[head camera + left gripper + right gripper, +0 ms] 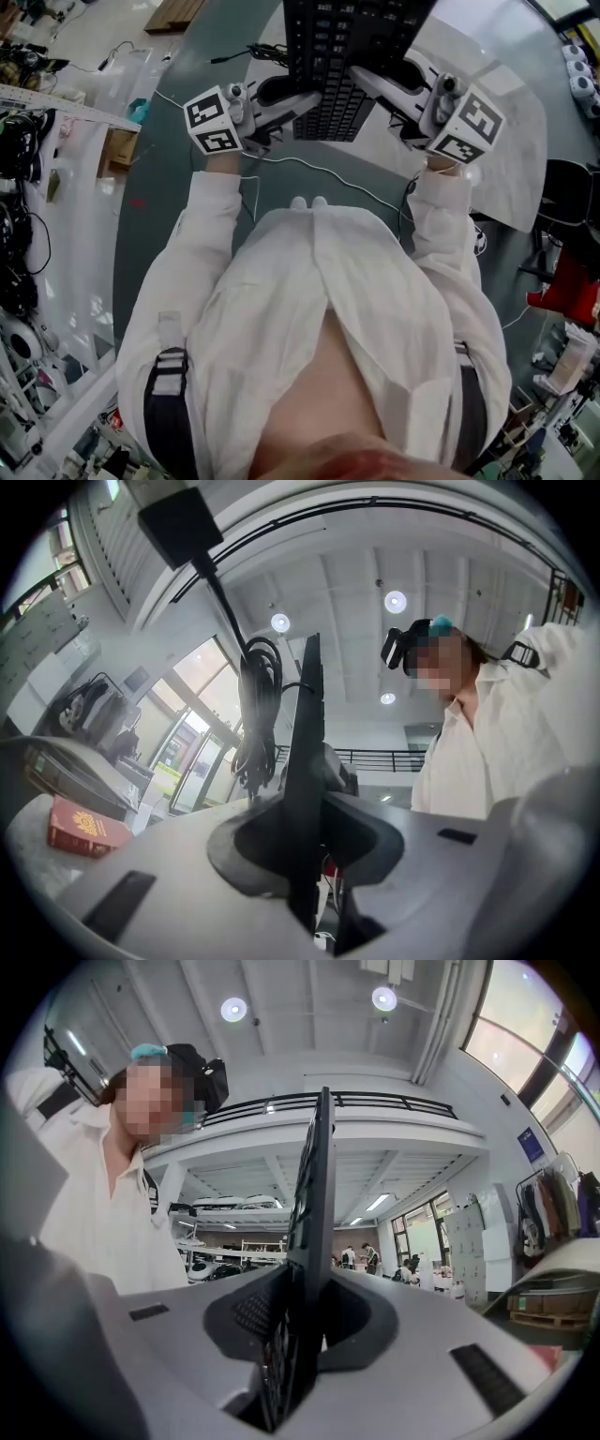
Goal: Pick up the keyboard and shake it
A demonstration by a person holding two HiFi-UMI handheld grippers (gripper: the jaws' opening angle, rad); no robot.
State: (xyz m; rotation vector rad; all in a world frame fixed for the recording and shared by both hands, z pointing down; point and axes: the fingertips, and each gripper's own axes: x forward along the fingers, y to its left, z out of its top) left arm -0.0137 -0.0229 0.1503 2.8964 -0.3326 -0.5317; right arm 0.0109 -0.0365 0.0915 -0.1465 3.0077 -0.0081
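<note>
A black keyboard point(352, 56) is held up in front of the person, off the table, gripped at its near end from both sides. My left gripper point(298, 101) is shut on its left edge and my right gripper point(372, 86) is shut on its right edge. In the left gripper view the keyboard point(305, 752) stands edge-on between the pads of the left gripper point(305, 855), and its coiled black cable point(251, 714) hangs beside it with the plug point(178, 522) dangling. In the right gripper view the keyboard point(309, 1241) shows edge-on, keys to the left, clamped in the right gripper point(295, 1335).
Below lies a grey round table point(187, 141) with a white cable point(328, 173) across it and a white sheet point(511, 141) at the right. A red book point(89, 829) lies on the table. Cluttered benches stand at the left, and a red seat point(567, 286) at the right.
</note>
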